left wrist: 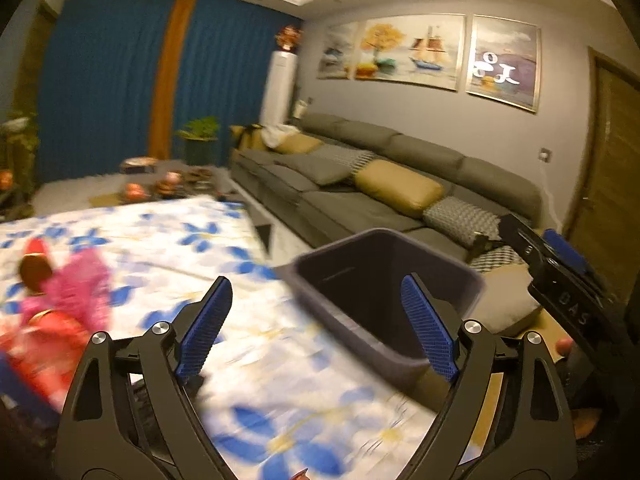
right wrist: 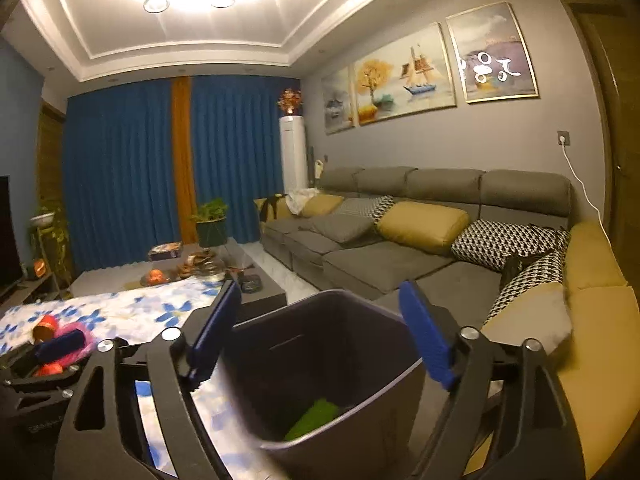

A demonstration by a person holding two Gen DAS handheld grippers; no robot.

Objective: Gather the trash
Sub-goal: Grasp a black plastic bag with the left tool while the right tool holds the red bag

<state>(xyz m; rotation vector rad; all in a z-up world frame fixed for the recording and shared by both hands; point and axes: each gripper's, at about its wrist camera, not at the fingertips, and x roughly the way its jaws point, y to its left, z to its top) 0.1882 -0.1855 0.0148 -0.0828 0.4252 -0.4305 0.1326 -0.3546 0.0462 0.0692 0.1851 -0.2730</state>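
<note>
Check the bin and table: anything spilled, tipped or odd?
Nothing spilled. The bin stands upright beside the floral-cloth table with a green item inside; red and pink trash lies on the cloth.

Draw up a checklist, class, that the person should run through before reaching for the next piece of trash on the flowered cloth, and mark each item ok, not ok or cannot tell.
1. Left hand-held gripper empty, jaws apart: ok.
2. Right hand-held gripper empty, jaws apart: ok.
3. Bin upright with its mouth unobstructed: ok.
4. Green scrap lying inside the bin, not on its rim: ok.
5. Trash left on the flowered cloth: not ok, pink and red wrappers lie there.
6. What exactly the wrappers are and how many: cannot tell, the left wrist view is blurred.
</note>
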